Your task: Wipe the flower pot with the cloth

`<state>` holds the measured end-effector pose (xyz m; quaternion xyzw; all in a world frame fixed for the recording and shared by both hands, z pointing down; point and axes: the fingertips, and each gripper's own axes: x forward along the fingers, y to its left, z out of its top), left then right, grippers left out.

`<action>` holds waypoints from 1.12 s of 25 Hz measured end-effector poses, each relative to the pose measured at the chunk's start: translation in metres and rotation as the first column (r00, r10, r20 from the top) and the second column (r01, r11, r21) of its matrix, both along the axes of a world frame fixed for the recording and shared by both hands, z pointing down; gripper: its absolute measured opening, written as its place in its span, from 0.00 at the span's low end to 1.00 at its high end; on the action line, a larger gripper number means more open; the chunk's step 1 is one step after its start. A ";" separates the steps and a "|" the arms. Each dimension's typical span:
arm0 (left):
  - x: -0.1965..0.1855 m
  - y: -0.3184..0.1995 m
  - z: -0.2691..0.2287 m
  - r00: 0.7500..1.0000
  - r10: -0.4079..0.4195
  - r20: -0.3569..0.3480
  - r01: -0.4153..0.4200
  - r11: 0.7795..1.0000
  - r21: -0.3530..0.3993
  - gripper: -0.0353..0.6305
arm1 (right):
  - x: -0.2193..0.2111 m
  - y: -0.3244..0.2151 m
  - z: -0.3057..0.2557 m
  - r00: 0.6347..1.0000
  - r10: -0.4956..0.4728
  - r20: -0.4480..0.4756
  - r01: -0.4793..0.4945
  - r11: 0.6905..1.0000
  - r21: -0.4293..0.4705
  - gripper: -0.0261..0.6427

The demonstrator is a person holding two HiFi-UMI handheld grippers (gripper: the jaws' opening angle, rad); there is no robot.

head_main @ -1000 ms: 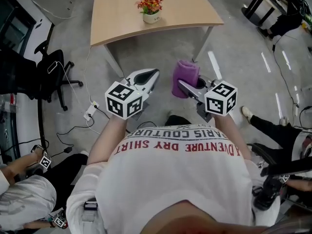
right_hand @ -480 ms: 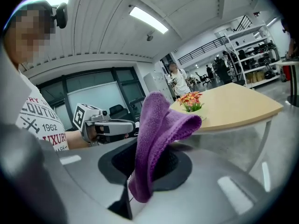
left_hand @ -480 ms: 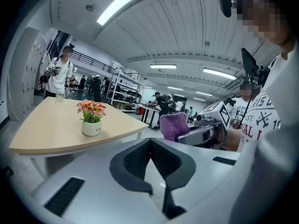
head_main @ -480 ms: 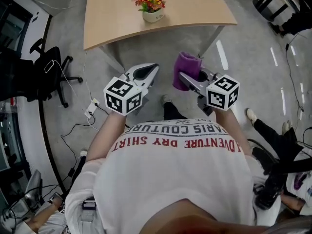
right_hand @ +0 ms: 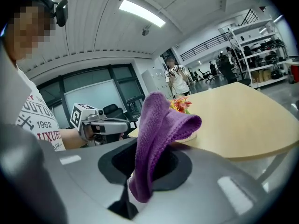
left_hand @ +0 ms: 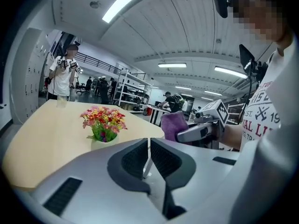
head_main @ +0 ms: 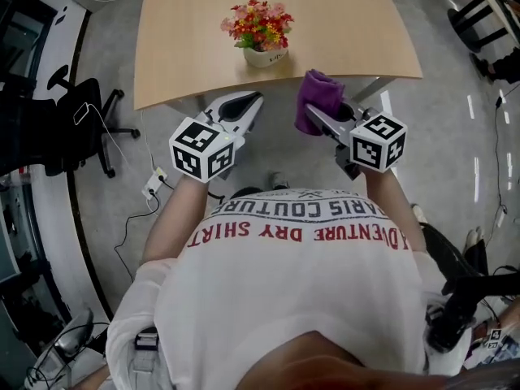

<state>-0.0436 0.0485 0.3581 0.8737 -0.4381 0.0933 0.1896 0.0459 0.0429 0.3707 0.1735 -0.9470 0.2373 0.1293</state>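
A small white flower pot of red, pink and yellow blooms is standing upright near the worktop's front edge. The folded purple cloth is sticking up, pinched in the right claw, at that edge.

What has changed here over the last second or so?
The person stepped up to the table, bringing both grippers near the flower pot. The right gripper still clamps the cloth, the left gripper stays shut and empty, the pot sits untouched.
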 end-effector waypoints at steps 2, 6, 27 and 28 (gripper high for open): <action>-0.008 -0.013 0.009 1.000 -0.009 0.026 0.009 1.000 -0.022 0.06 | -0.005 -0.015 0.000 1.000 -0.013 -0.003 0.013 1.000 0.002 0.13; -0.027 -0.026 0.035 0.997 -0.028 0.073 0.033 0.997 -0.071 0.15 | -0.014 -0.027 0.009 0.999 -0.030 -0.011 0.030 1.000 -0.010 0.13; -0.078 -0.186 0.162 0.956 -0.001 0.292 0.055 0.983 -0.176 0.69 | -0.023 -0.097 0.074 0.997 0.057 -0.061 -0.064 0.990 -0.128 0.13; -0.077 -0.189 0.164 0.960 0.008 0.280 0.045 0.982 -0.183 0.69 | -0.024 -0.098 0.077 0.996 0.057 -0.065 -0.066 0.989 -0.136 0.13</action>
